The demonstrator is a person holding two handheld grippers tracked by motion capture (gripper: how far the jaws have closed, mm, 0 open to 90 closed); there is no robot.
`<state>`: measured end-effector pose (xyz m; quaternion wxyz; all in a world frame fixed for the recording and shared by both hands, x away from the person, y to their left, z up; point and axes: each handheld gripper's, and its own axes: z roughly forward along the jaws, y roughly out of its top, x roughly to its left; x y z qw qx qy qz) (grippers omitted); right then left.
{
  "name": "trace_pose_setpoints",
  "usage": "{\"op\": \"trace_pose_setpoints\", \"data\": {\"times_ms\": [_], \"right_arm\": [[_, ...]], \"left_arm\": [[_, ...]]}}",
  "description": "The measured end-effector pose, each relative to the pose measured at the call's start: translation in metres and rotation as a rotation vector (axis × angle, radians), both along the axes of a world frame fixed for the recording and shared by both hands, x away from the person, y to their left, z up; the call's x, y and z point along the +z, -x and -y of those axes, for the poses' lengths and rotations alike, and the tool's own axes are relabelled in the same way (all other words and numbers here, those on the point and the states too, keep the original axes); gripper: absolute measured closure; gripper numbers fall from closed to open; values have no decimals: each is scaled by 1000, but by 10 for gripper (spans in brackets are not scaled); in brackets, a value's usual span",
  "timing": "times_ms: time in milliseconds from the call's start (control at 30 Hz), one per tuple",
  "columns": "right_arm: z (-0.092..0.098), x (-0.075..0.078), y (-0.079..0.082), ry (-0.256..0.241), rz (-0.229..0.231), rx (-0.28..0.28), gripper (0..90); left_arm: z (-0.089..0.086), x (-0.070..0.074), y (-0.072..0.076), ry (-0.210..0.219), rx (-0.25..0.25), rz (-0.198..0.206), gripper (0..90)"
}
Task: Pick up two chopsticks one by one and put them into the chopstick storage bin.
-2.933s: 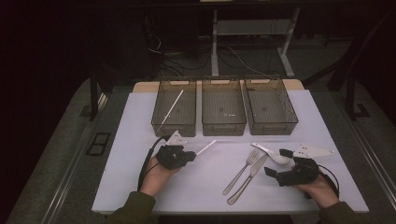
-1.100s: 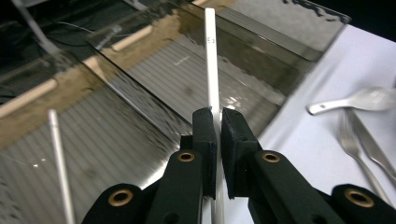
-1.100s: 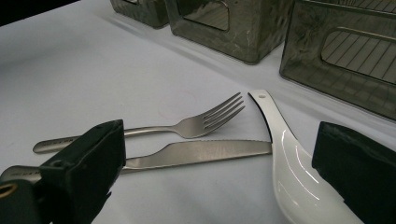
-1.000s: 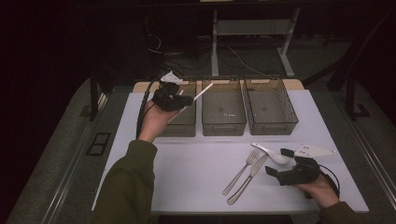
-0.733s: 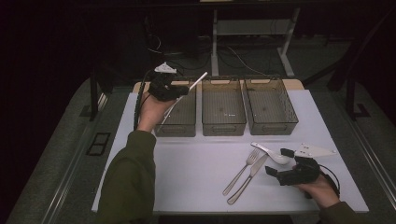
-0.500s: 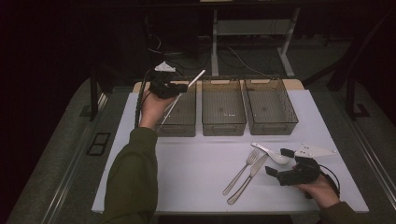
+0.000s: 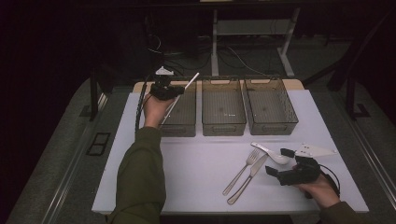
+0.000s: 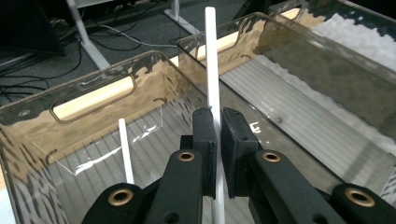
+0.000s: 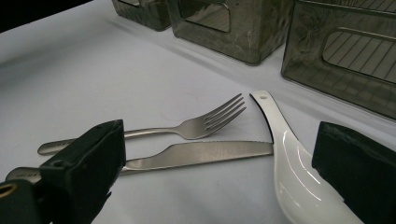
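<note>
My left gripper [image 7: 164, 88] [image 8: 218, 116] is shut on a thin white stick [image 7: 190, 80] [image 8: 211, 56] and holds it slanted above the left clear bin [image 7: 180, 127] [image 8: 93, 93]. A second white stick [image 8: 125, 151] lies inside that bin. At the front right, my right gripper [image 7: 279, 161] [image 9: 219, 136] rests low over the table, open, with nothing between its fingers. Just ahead of its jaws lie a metal fork [image 7: 241, 171] [image 9: 205, 122], a metal knife [image 7: 247, 182] [image 9: 201, 154] and a white ceramic spoon [image 7: 271, 153] [image 9: 294, 172].
Three clear bins stand in a row at the back of the white table [image 7: 196, 168]; the middle bin [image 7: 223, 127] and the right bin [image 7: 272, 126] look bare inside. Cables and desk legs lie on the dark floor beyond the table's far edge.
My left gripper has carried the white stick from the front of the table up and back over the left bin, where it now hovers. The right gripper has stayed put.
</note>
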<state>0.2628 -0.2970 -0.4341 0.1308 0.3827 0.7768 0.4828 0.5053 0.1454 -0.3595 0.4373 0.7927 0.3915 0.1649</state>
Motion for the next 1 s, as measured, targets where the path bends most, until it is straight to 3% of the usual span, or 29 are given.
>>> {"op": "trace_pose_setpoints", "data": {"times_ms": [67,367,533,767,1000], "right_arm": [[0,0,0,-1,-1,0,30],[0,0,0,-1,0,0,30],[0,0,0,1,1,1,30],[0,0,0,1,1,0,30],[0,0,0,-1,1,0,29]], "left_arm": [[0,-4,0,6,14,7,837],[-2,-18,-1,-48,28,-37,836],[-6,-24,-1,-49,50,-52,833],[-5,-25,-1,-47,71,-58,823],[-5,-19,2,-39,74,-38,753]]}}
